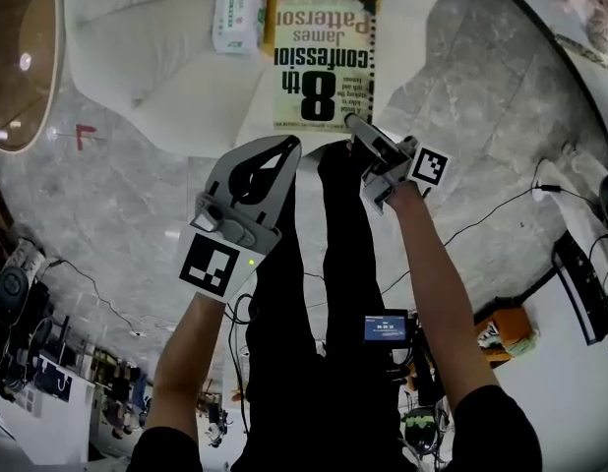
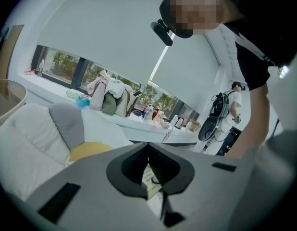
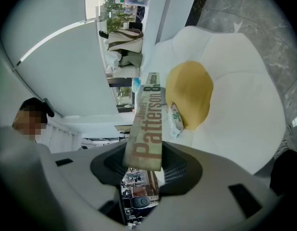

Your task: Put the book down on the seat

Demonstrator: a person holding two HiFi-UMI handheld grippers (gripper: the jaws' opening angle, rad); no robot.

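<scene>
The book [image 1: 324,62], a paperback with "8th confession" on its cover, lies flat over the white seat [image 1: 186,96], its top edge toward me. My right gripper [image 1: 361,131] is shut on its near right corner. In the right gripper view the spine [image 3: 149,124] runs away from the right gripper [image 3: 143,165] toward the seat [image 3: 244,109]. Whether the book touches the cushion I cannot tell. My left gripper [image 1: 289,147] hangs just short of the book's near left corner, tips together. Only a scrap of printed white shows through the left gripper [image 2: 148,146].
A yellow cushion [image 3: 189,93] and a tissue pack [image 1: 239,13] lie at the back of the seat. A round glass table [image 1: 19,57] stands to the left. A cable [image 1: 501,214] crosses the marble floor on the right. Bags [image 2: 110,97] sit on the window sill.
</scene>
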